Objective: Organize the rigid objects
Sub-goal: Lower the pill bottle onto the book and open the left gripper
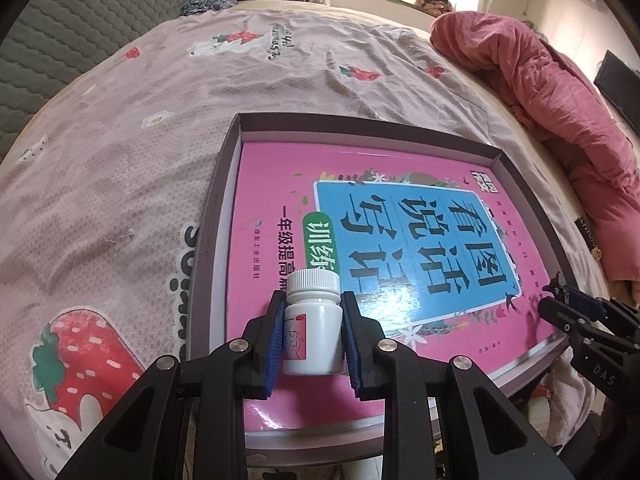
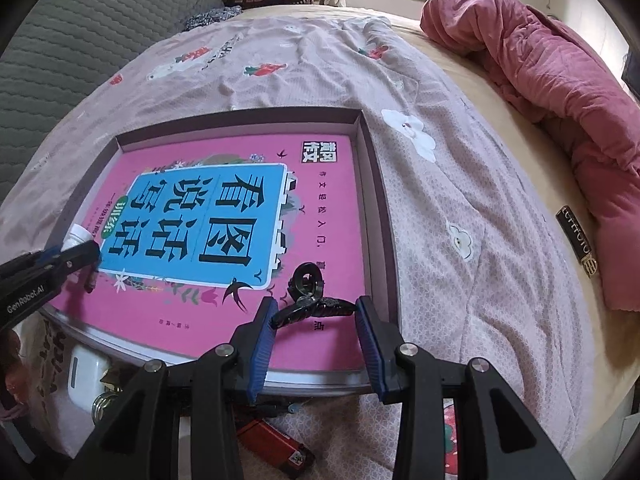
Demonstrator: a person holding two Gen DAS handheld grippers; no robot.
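Observation:
A shallow dark box (image 1: pixel 218 204) lies on the bed with a pink and blue book (image 1: pixel 400 240) inside it. My left gripper (image 1: pixel 313 320) is shut on a white pill bottle (image 1: pixel 314 324) and holds it upright over the book's near left part. My right gripper (image 2: pixel 316 312) is shut on a black hair claw clip (image 2: pixel 310 300) over the book's near right corner (image 2: pixel 320 344). The right gripper also shows at the right edge of the left wrist view (image 1: pixel 560 300). The left gripper with the bottle shows at the left of the right wrist view (image 2: pixel 76 248).
The box (image 2: pixel 376 208) rests on a pink strawberry-print sheet (image 1: pixel 120 160). A rumpled red quilt (image 2: pixel 560 92) lies at the right. Below the box's near edge lie a red lighter (image 2: pixel 276 446), a white charger (image 2: pixel 86 376) and other small items. A grey padded headboard (image 2: pixel 80 32) stands at the left.

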